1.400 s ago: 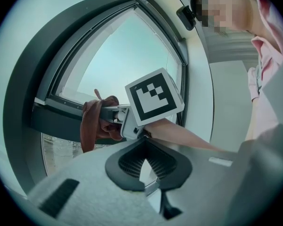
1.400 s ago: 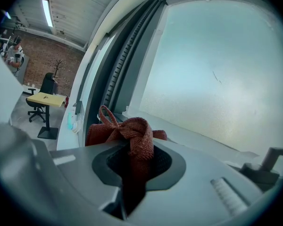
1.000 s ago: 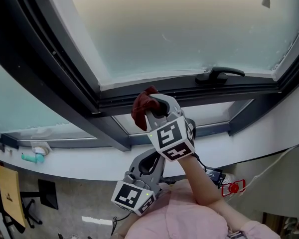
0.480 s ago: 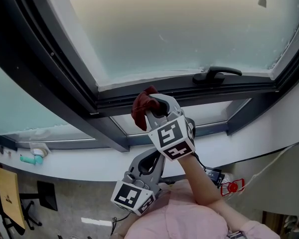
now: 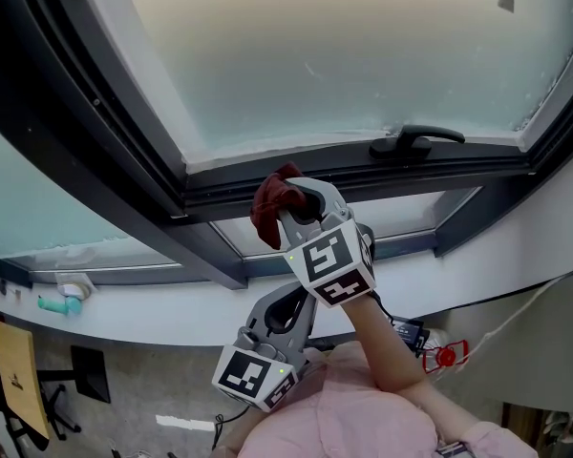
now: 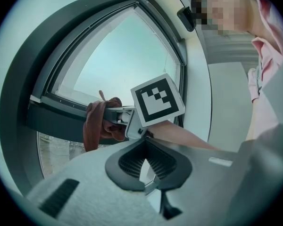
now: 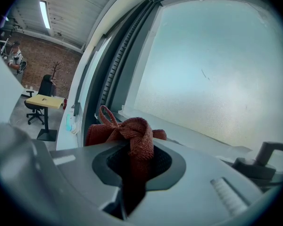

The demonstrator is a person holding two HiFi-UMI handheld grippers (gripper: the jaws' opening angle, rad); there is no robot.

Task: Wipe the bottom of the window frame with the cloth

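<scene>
Right tool (image 5: 294, 208) pinches red cloth (image 5: 267, 210), wad bunched past its tips to rub the window frame (image 5: 477, 165) just ahead; left tool (image 5: 285, 315) below it, pressed together, empty.

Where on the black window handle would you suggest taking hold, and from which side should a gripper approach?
Probably the free bar of the black handle, towards its right end, away from its base. The bar lies level along the sash's bottom rail and stands off it, so come from the room side, one jaw above and one below. The left gripper is shut and empty.
</scene>
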